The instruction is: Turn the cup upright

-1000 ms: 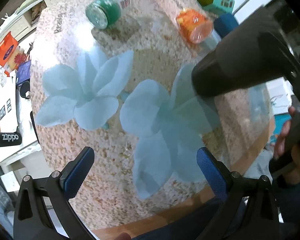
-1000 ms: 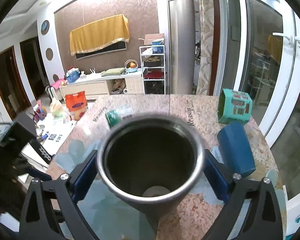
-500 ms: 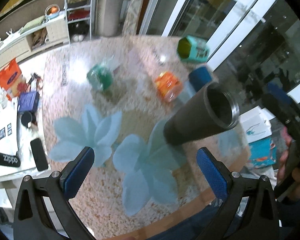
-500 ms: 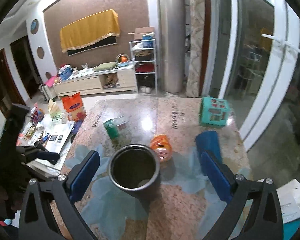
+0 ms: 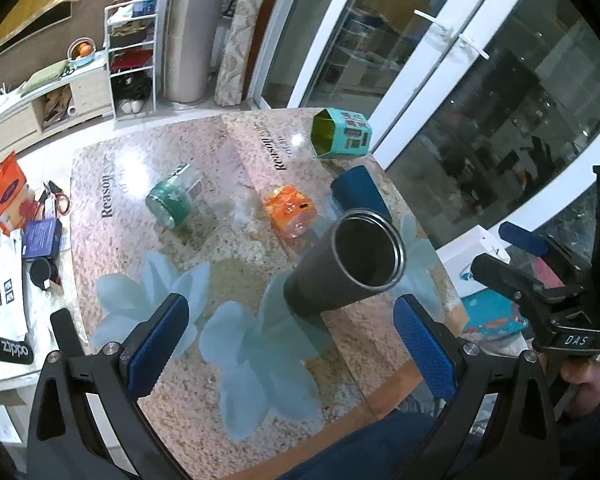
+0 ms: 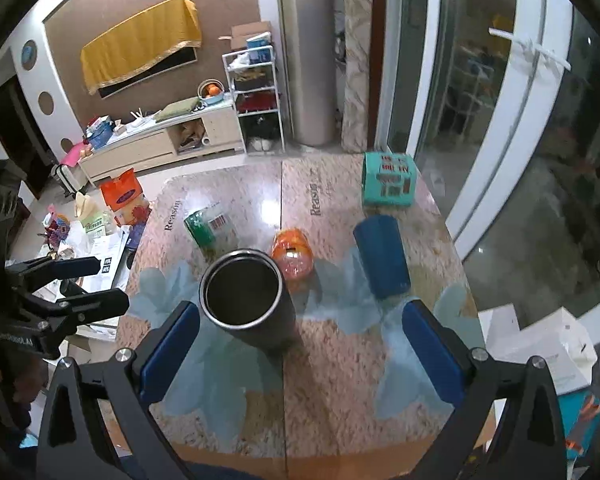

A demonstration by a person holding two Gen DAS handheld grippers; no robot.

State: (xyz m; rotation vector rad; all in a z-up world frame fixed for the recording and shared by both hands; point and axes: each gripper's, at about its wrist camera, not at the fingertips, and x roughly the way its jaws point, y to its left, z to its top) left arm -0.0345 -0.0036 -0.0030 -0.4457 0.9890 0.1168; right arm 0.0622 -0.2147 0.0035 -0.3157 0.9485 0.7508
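A tall dark metal cup (image 5: 342, 266) stands upright on the stone table, mouth up, on a pale blue flower print. It also shows in the right wrist view (image 6: 248, 298). My left gripper (image 5: 288, 344) is open and empty, held above the table's near edge, apart from the cup. My right gripper (image 6: 300, 354) is open and empty, raised above and behind the cup, not touching it. The right gripper (image 5: 540, 276) also shows at the right in the left wrist view.
On the table (image 6: 340, 360) lie a green jar (image 6: 204, 226), an orange cup (image 6: 294, 258), a blue cup (image 6: 382, 262) and a teal box (image 6: 388, 180). A glass door is to the right. Clutter lies on the floor at the left.
My right gripper let go of the dark cup and drew back and up. The cup now stands on the table. My left gripper also rose and pulled back.
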